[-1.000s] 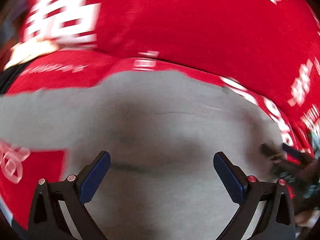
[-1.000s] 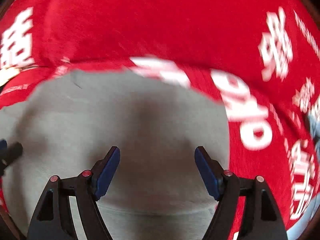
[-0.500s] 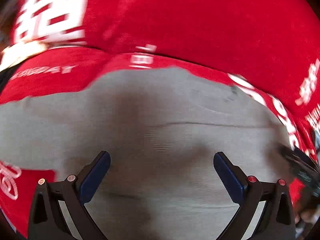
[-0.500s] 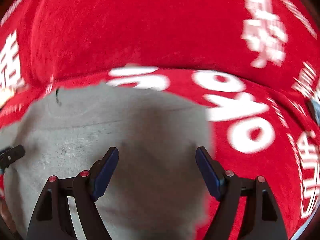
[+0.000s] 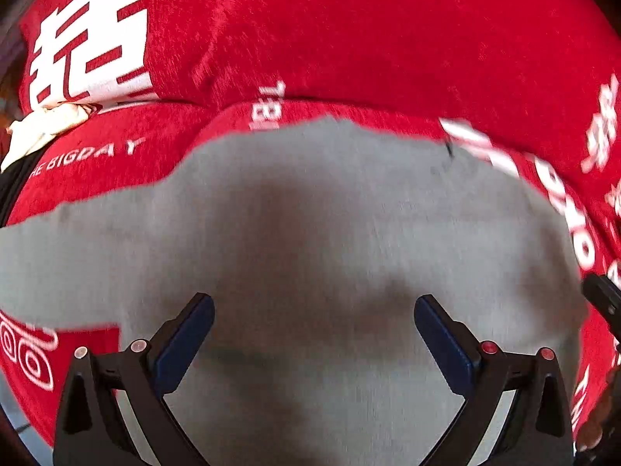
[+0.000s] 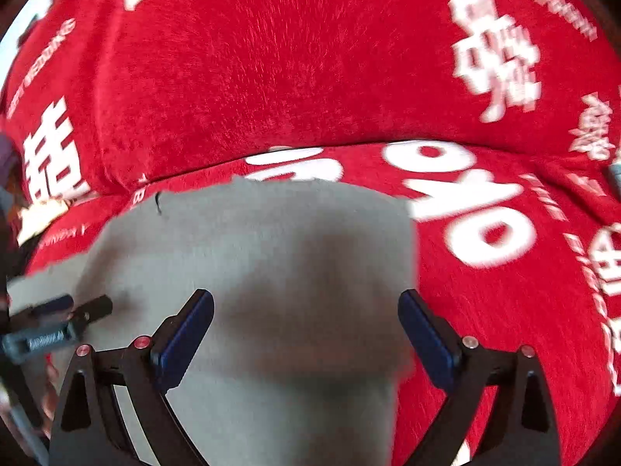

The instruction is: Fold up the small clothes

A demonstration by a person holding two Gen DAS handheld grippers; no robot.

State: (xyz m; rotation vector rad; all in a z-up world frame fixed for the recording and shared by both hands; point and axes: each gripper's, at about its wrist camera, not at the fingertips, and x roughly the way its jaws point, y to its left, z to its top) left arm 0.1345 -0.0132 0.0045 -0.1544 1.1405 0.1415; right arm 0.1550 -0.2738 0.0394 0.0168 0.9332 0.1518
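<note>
Grey knit garment (image 5: 310, 233) is lying flat on a red plush cover with white lettering (image 5: 349, 39). Left gripper (image 5: 313, 326) and right gripper (image 6: 306, 324) are each hovering over the garment, jaws spread wide, gripping nothing. Right gripper is sitting near the garment's right edge.

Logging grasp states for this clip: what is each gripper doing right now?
Left gripper: open, holding nothing, above the flat grey knit garment.
Right gripper: open, holding nothing, over the same garment.
</note>
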